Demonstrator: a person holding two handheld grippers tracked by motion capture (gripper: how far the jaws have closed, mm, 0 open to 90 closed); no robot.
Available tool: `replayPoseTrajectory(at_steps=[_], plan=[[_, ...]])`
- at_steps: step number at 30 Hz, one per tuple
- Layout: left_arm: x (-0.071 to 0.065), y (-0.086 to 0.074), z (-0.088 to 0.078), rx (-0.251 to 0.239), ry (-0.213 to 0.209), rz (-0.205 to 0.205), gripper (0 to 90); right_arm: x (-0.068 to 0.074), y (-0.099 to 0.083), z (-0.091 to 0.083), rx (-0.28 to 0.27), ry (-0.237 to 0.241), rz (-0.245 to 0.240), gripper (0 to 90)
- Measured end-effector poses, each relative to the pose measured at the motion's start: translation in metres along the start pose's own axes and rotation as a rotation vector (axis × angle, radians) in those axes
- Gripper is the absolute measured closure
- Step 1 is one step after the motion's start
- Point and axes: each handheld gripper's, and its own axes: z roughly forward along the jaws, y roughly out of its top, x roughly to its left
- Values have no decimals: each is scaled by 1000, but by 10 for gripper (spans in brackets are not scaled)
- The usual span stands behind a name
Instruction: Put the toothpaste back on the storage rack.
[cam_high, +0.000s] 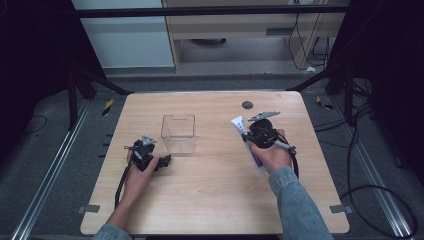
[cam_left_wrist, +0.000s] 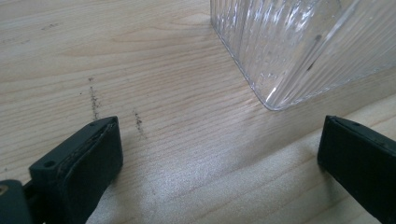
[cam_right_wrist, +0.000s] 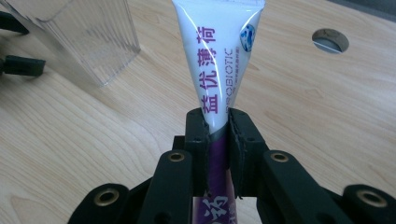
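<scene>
Black matte jaws of the right gripper pinch a soft, glossy tube, white above with purple print and purple below the pads, lifted over the pale wood-grain table. Beyond it stands a clear ribbed plastic box, square-cornered. Beside that box the left gripper rests with its jaws spread wide, nothing between them.

- Your tube was white above and purple below, with purple lettering.
- Your container was clear, ribbed plastic.
- Your table showed pale wood grain.
- Your sleeve was blue denim.
</scene>
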Motion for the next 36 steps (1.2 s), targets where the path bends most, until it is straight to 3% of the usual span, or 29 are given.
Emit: replayPoseTrajectory(at_steps=[7, 20, 26, 36], plan=[[0, 0, 0, -1, 0, -1, 0, 5, 8, 1, -24, 11, -5, 792], [0, 0, 0, -1, -1, -2, 0, 17, 37, 0, -121, 29, 1, 792], [0, 0, 0, 0, -1, 0, 0, 22, 47, 6, -157, 31, 25, 792], [0, 0, 0, -2, -2, -2, 0, 33, 71, 7, -201, 45, 4, 793]])
